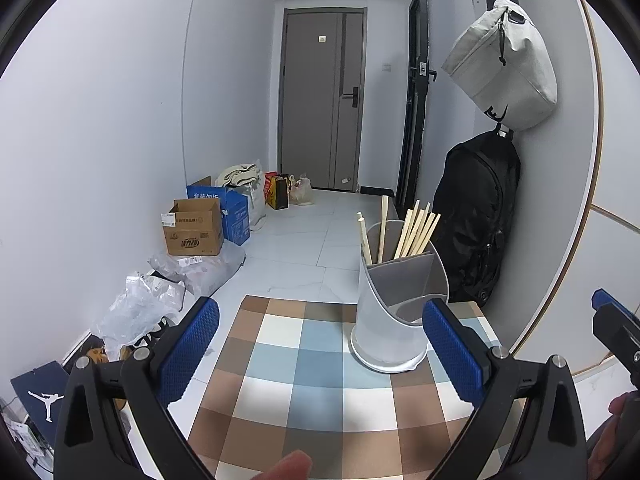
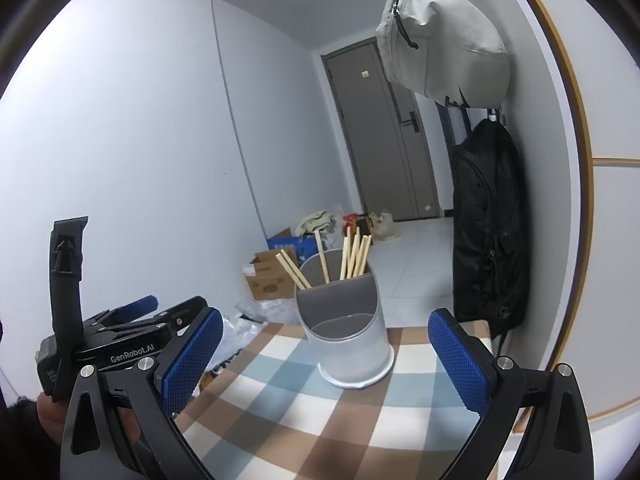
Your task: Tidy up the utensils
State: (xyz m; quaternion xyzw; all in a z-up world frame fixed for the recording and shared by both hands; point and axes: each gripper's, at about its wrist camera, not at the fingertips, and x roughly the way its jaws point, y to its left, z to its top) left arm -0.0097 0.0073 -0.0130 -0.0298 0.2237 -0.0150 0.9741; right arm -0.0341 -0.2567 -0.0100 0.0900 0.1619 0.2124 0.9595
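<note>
Chopsticks: a loose bundle of pale wooden chopsticks [image 2: 354,254] stands upright in the rear compartment of the holder, tips splayed; a few lean apart to the left [image 1: 365,236].
Utensil holder: a white, divided utensil holder [image 2: 352,344] sits on the checked table [image 2: 304,412], toward its far edge; the front compartment looks empty.
Left gripper: the left gripper [image 1: 320,350] hovers low over the table, jaws wide, nothing between them.
Right gripper: the right gripper [image 2: 326,358] faces the holder, jaws wide and empty.
Handling, chopsticks: probably light, stiff and thin; smooth wood may slip or roll between the pads. Best pinched across the shaft near the exposed upper end, one or two at a time.
Handling, holder: looks like light plastic, so it could tip or slide if a stick drags on the rim; steadying its wall with the other gripper seems wise.
Surroundings: a black backpack [image 2: 486,220] hangs just beyond the table.
</note>
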